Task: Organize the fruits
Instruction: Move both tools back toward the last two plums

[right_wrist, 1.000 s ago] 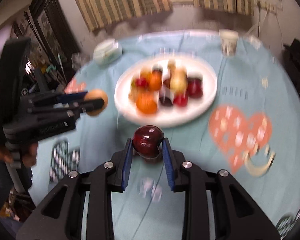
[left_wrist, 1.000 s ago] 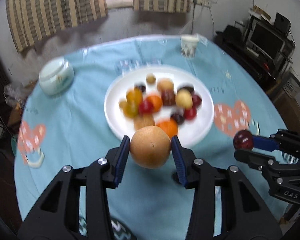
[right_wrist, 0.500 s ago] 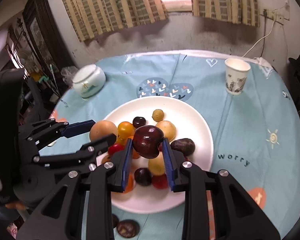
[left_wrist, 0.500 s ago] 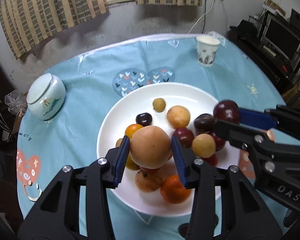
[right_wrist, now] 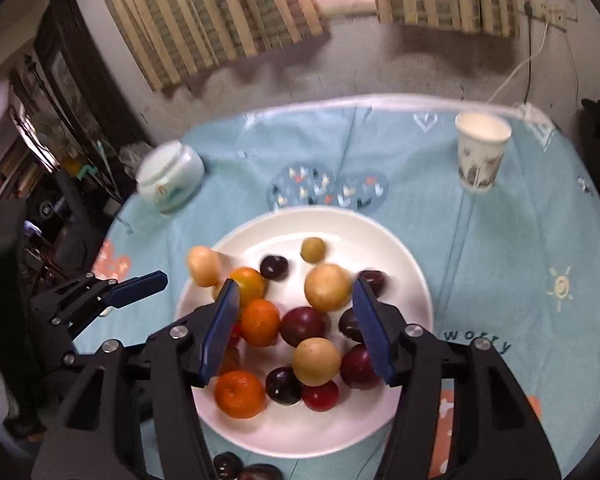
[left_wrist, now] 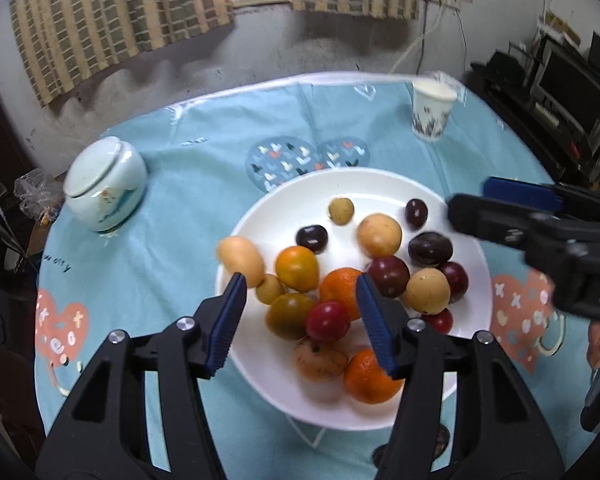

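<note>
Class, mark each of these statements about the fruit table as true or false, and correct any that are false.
1. The jaws of the left gripper stand open with nothing between them. True.
2. The right gripper is shut on a dark plum. False: its jaws are open and hold nothing.
3. The paper cup stands upright on the tablecloth, apart from the white plate. True.
4. The ceramic jar sits on the plate among the fruit. False: it stands on the cloth, beside the plate.
5. The plate holds only oranges. False: it also holds dark red and yellow fruits.
</note>
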Motion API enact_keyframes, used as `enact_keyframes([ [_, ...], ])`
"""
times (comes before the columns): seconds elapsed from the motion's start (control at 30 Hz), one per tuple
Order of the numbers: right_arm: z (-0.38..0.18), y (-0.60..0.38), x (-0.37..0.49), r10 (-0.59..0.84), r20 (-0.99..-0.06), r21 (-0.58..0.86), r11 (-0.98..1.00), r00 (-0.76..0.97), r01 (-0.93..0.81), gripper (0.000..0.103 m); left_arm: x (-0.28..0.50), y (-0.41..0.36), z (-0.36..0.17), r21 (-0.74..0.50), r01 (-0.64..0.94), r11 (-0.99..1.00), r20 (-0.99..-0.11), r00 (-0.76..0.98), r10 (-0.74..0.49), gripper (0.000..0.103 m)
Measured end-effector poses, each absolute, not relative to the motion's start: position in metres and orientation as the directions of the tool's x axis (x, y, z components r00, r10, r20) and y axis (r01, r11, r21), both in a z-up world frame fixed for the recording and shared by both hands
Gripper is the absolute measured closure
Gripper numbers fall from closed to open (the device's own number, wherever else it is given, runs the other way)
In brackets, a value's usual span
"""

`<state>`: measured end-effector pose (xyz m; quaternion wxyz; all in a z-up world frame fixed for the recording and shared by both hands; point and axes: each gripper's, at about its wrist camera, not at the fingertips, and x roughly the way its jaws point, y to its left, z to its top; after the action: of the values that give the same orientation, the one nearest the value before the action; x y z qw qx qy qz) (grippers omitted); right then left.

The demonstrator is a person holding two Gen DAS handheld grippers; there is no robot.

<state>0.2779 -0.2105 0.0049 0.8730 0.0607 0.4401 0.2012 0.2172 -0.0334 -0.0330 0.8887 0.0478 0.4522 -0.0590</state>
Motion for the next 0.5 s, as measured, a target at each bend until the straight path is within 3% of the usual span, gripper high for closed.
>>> enact_keyframes([
  [0.1,0.02,-0.221,0.253,0.394,-0.73,0.261,0.916,0.558,-0.305,0.043,0.196,-0.018,-0.014,0.021,0.131,0.991,-0.776,0.627,-0.067,0.037],
  [0.23,0.018,-0.231,0.199,0.363,-0.74,0.205,0.923,0.566,-0.324,0.043,0.155,0.001,-0.005,-0.011,0.127,0.992,-0.756,0.648,-0.091,0.036],
  [0.5,-0.063,-0.198,0.106,0.295,-0.857,0.105,0.903,0.423,-0.416,0.043,0.077,0.011,-0.055,-0.047,0.134,0.99,-0.843,0.527,-0.111,0.036],
])
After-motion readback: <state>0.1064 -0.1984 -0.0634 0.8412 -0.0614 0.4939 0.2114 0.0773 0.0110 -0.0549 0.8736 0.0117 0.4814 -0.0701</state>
